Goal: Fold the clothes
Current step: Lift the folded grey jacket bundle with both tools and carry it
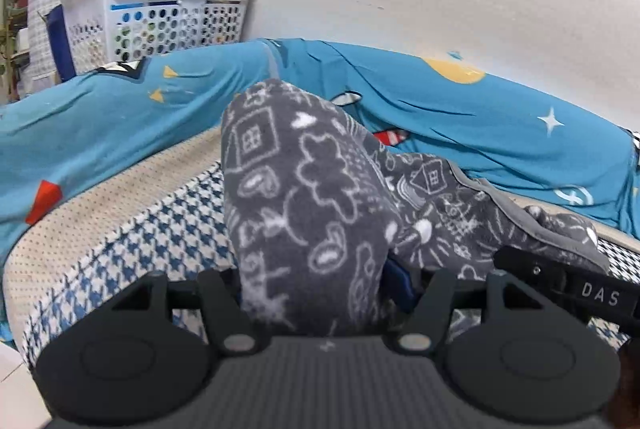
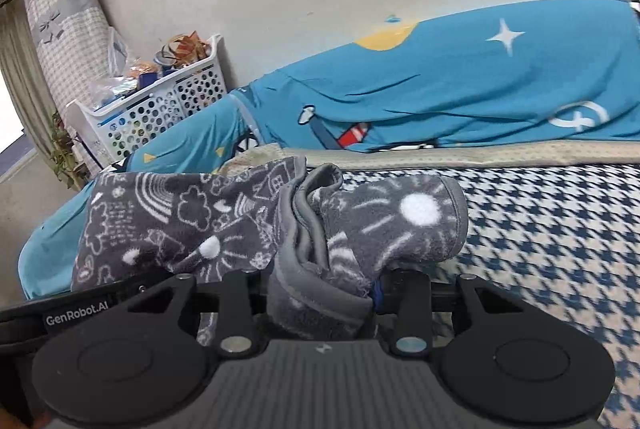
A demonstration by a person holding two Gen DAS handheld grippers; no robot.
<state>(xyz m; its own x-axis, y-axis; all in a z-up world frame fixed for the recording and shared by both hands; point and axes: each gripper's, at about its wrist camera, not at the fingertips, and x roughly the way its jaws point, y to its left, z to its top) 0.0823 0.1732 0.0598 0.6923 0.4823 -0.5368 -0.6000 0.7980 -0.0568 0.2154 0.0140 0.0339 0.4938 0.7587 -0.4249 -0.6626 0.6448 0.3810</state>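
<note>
Both jaws gripped one grey garment above the bed.

I held the grey printed fleece garment (image 1: 304,189) bunched and lifted over the houndstooth bed cover (image 2: 540,229), no neat fold showing, so the folding looked partway at best and flattening was left. My left gripper (image 1: 316,293) had its jaws pinched on a thick roll of it; my right gripper (image 2: 320,293) had its jaws clamped on the hemmed edge. A white basket (image 1: 160,13) stood at ten o'clock.
</note>
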